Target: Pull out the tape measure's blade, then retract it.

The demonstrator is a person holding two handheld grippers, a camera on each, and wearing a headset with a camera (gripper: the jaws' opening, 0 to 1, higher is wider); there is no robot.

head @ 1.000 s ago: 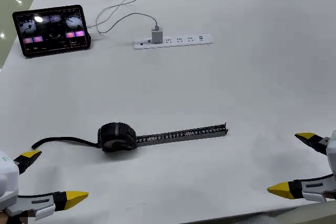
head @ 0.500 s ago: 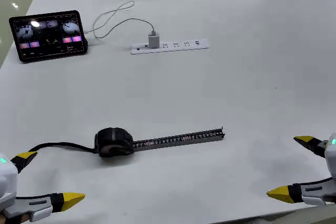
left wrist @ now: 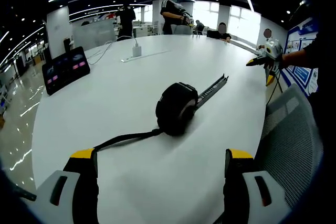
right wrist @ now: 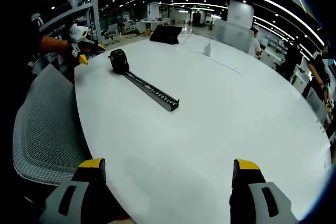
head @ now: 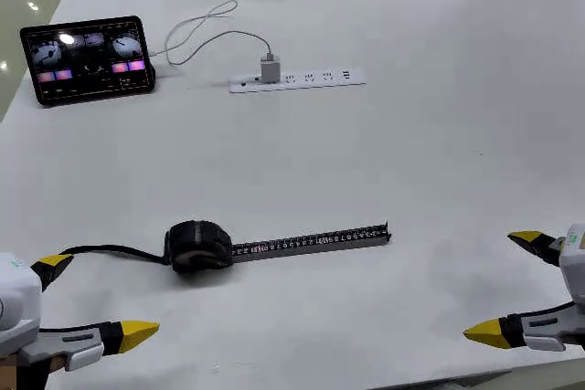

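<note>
**While the blade (head: 311,242) lies out, go slow**

Since the left tool (head: 101,297) and right tool (head: 498,285) both stand wide and empty, the left should probably grip the tape measure (head: 196,245), just ahead of it on the worktop (head: 411,134). The blade's tip lies well ahead of the right tool, so guide it in gently.

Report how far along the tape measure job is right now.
Done: the blade lies pulled out of the tape measure, flat on the table. In hand: nothing; the left gripper and the right gripper are both open, near the table's front edge, apart from the tape measure. Left: retracting the blade, not yet begun.
</note>
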